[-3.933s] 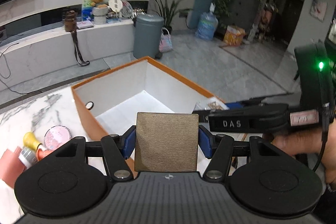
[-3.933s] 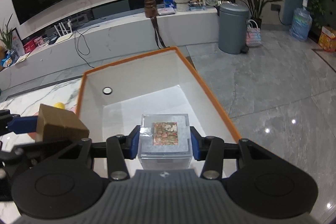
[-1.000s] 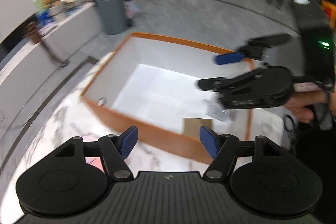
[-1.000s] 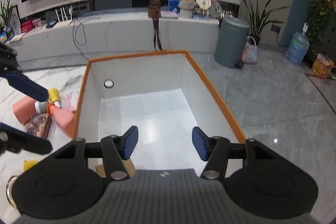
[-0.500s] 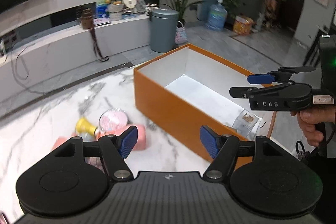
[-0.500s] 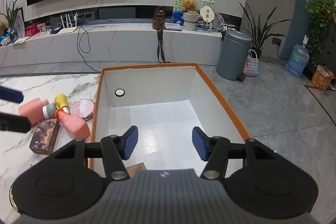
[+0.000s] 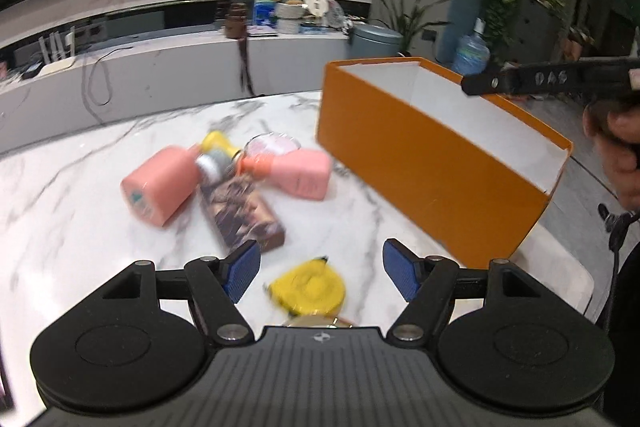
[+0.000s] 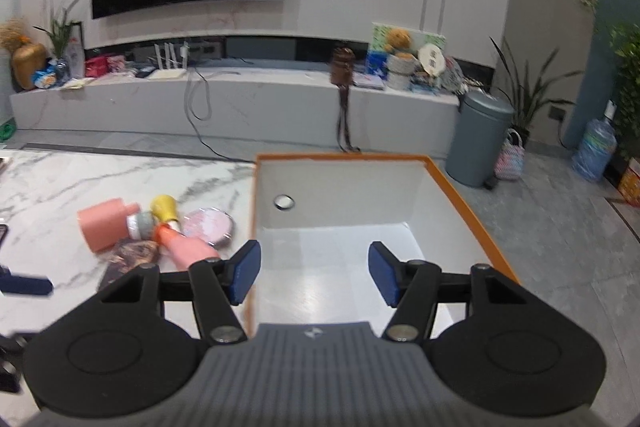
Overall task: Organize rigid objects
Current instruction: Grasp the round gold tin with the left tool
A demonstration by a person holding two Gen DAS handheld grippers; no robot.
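Left wrist view | left gripper [image 7: 320, 269] tilted down | jaws just widened, empty

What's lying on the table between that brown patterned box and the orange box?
In the left wrist view, only bare marble table separates the brown patterned box from the orange box.

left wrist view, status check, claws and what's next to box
Left claw open, empty, over yellow tape. Right claw open, empty, over orange box. Bottles loose on table, path clear.

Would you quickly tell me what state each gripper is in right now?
Left gripper: open, holding nothing, jaws just opening, above the yellow tape measure.
Right gripper: open, empty, jaws just opening, over the orange box.
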